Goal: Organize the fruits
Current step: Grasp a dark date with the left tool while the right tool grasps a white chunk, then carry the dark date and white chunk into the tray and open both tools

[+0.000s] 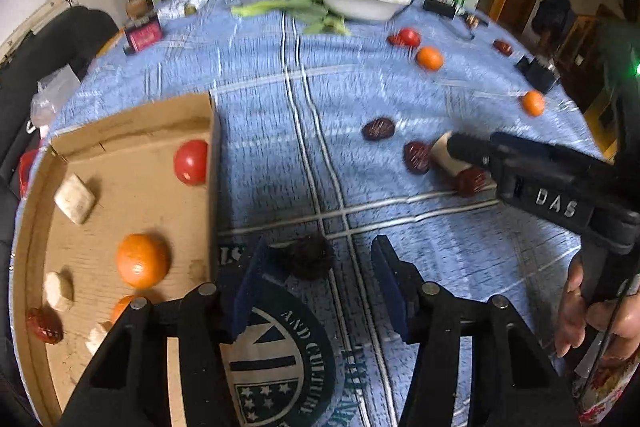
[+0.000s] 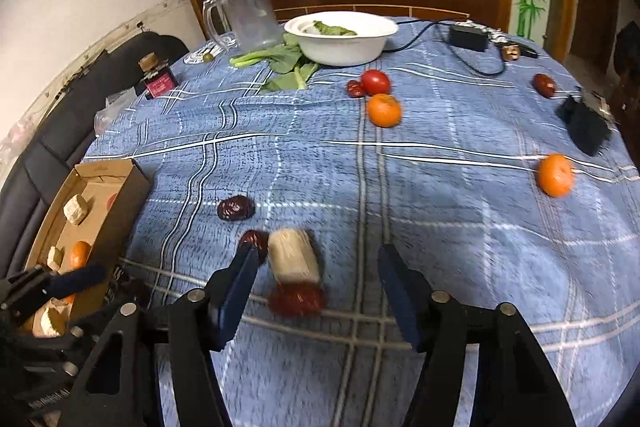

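Left gripper (image 1: 320,281) fingers wide, dark date (image 1: 308,257) between; right gripper (image 2: 316,277) fingers wide around pale roll (image 2: 294,259).

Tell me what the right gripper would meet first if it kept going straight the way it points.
Most likely the pale cylindrical piece lying just ahead of the open right gripper, with a red date at its near end; depth is unclear in the blur.

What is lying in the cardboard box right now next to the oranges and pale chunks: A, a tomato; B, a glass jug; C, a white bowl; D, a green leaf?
A: a red tomato sits inside the cardboard box against its right wall, beyond an orange.
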Demonstrator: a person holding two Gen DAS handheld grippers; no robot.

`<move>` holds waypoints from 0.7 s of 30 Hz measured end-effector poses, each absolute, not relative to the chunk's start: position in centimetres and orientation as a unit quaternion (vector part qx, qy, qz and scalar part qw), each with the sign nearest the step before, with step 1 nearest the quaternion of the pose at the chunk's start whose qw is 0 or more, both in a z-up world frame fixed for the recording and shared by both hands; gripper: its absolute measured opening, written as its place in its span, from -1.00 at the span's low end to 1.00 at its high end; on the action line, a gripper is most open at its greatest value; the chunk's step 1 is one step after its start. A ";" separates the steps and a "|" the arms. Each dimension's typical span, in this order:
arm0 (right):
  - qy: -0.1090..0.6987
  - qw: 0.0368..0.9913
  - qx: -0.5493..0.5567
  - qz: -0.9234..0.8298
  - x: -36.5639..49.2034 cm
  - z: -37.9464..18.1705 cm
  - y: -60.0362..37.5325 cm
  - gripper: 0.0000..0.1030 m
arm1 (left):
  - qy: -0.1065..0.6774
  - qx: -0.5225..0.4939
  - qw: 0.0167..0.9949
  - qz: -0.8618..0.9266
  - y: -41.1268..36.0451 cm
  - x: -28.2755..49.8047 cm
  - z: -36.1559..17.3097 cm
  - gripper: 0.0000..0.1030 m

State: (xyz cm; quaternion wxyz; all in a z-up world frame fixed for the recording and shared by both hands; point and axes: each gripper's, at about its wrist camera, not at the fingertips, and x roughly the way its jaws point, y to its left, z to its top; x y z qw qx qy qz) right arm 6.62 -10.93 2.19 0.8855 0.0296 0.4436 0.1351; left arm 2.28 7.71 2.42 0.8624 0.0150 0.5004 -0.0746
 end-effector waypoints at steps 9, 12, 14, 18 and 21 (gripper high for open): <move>0.448 0.880 0.028 0.153 7.5 1.0 -10.3 -0.15 | 0.502 0.056 0.861 -0.051 6.6 2.4 1.4 -0.55; 0.448 0.878 0.030 0.166 7.3 1.1 -10.1 -0.39 | 0.495 0.054 0.865 -0.060 6.5 2.0 1.7 -0.55; 0.444 0.880 0.026 0.166 7.0 1.1 -9.9 -0.39 | 0.488 0.053 0.870 -0.058 6.5 1.7 2.1 -0.55; 0.436 0.883 0.040 0.169 6.6 1.5 -10.5 -0.40 | 0.483 0.028 0.872 -0.067 6.9 0.9 2.5 -0.55; 0.425 0.888 0.052 0.169 6.3 2.0 -11.1 -0.40 | 0.478 0.006 0.876 -0.071 7.4 0.0 3.0 -0.55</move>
